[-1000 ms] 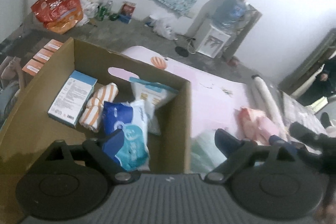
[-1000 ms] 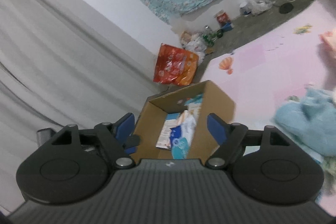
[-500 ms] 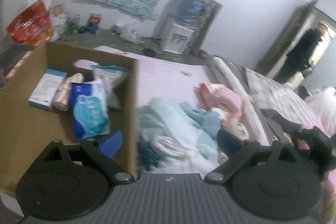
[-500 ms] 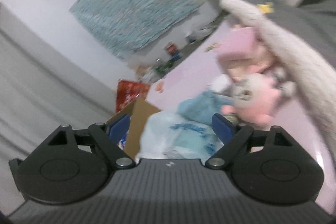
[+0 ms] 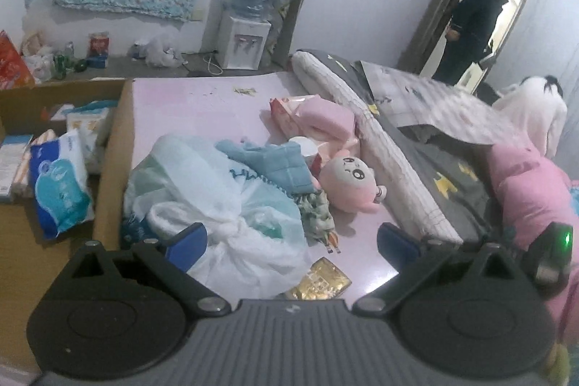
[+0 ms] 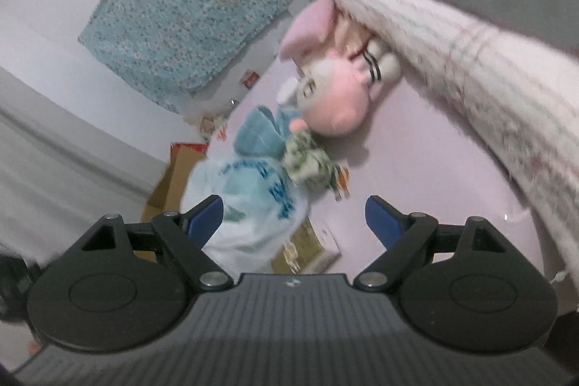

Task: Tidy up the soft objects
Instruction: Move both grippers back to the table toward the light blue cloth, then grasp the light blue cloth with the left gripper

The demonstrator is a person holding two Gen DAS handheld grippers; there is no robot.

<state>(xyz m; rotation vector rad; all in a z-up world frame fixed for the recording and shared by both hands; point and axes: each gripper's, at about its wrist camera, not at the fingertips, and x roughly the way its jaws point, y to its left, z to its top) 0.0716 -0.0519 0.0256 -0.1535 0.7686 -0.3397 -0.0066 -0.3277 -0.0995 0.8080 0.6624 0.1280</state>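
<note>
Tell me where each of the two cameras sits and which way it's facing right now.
Left wrist: on the left hand-held gripper, angled down over a pink mat toward a white plastic bag beside a brown cardboard box; its blue-tipped fingers show, jaws opening, nothing gripped.
Right wrist: on the right hand-held gripper, tilted, facing the same bag; its open fingers show.
Shared: the bag, a round pink plush doll, and the box.

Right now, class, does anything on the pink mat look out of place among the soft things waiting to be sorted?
Yes. A flat gold foil packet lies at the mat's near edge beside the knotted white plastic bag. It looks stiff and shiny, unlike the pink plush doll and blue quilted cloth around it.
</note>
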